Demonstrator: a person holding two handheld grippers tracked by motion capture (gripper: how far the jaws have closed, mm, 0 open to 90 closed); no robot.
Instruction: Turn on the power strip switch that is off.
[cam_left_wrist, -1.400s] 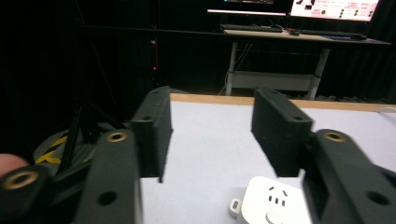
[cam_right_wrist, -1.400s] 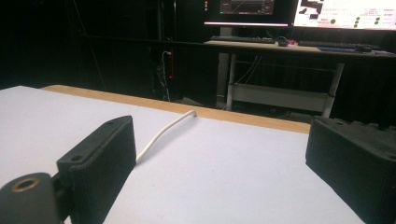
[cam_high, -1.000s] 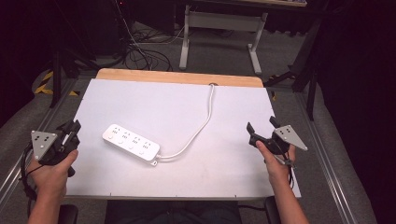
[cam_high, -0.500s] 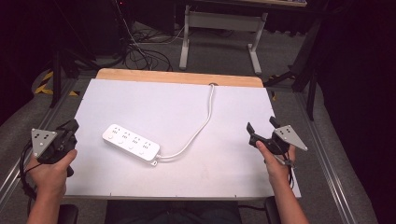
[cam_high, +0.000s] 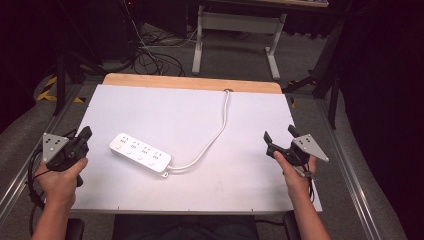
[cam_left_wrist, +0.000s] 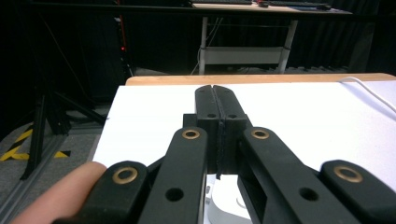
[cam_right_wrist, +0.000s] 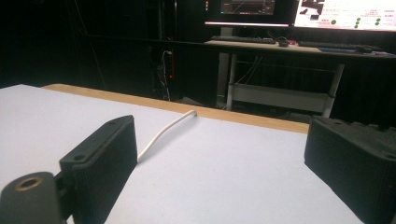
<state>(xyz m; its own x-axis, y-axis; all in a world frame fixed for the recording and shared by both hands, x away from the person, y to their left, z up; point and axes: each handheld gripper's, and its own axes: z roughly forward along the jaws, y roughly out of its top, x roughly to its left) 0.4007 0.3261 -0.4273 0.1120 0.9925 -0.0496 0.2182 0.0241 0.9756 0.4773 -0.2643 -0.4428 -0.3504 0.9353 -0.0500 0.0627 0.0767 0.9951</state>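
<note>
We judge the work barely begun — the white power strip (cam_high: 140, 153) lies untouched left of the table's (cam_high: 250, 190) middle, its cable (cam_high: 216, 131) running to the far edge. Our left gripper (cam_high: 85, 134) hovers just beside the strip's near-left end, jaws pressed together on nothing, as the left gripper view (cam_left_wrist: 215, 100) makes plain. Our right gripper (cam_high: 279, 137) waits well apart with jaws spread wide — its own view (cam_right_wrist: 224, 158) shows bare table and cable (cam_right_wrist: 163, 130) between them, a gap harder to read from above.

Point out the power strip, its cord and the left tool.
power strip (cam_high: 140, 153), high view, middle of its white top face.
cord (cam_high: 216, 134), high view, midway along the white cable.
left tool (cam_left_wrist: 215, 105), left gripper view, seam between its shut tips.
</note>
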